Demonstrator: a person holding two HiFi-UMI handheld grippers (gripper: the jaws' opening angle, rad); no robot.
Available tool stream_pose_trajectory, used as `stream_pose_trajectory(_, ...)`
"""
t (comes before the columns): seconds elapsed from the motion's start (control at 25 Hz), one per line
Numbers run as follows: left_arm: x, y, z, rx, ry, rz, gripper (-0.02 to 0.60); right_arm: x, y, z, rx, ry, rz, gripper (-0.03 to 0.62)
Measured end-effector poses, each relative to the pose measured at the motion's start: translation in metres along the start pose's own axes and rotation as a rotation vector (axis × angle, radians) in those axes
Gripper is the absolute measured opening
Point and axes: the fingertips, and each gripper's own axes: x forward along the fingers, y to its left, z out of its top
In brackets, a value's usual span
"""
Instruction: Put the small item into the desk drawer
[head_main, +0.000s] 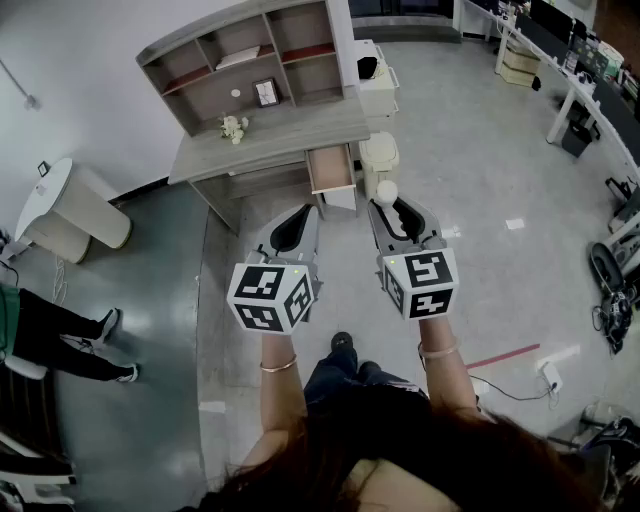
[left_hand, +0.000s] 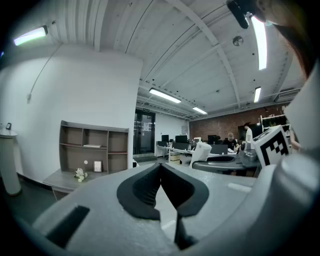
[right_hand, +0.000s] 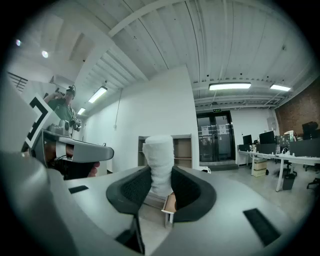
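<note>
A grey desk (head_main: 270, 140) with a shelf unit on top stands ahead of me, and its drawer (head_main: 330, 168) is pulled open. My right gripper (head_main: 390, 205) is shut on a small white cylindrical item (head_main: 386, 190), held upright in the air a short way from the drawer. In the right gripper view the white item (right_hand: 159, 162) stands up between the dark pads (right_hand: 131, 187), with the open drawer (right_hand: 169, 202) seen past it. My left gripper (head_main: 293, 225) hovers alongside with its jaws shut and nothing in them (left_hand: 160, 170).
A white bin (head_main: 380, 160) and a white cabinet (head_main: 372, 75) stand right of the desk. A round white table (head_main: 60, 205) and a person's legs (head_main: 60, 340) are at the left. Office desks (head_main: 570, 60) line the far right; a power strip (head_main: 545, 372) lies on the floor.
</note>
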Motion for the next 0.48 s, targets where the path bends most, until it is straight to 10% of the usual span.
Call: stream_pose_trajectory(0.48,0.035,0.02,-0.003,0.007,0.01,-0.008,0.015,0.031,-0.014,0.0,0.031,-0.05,-0.011,0.121)
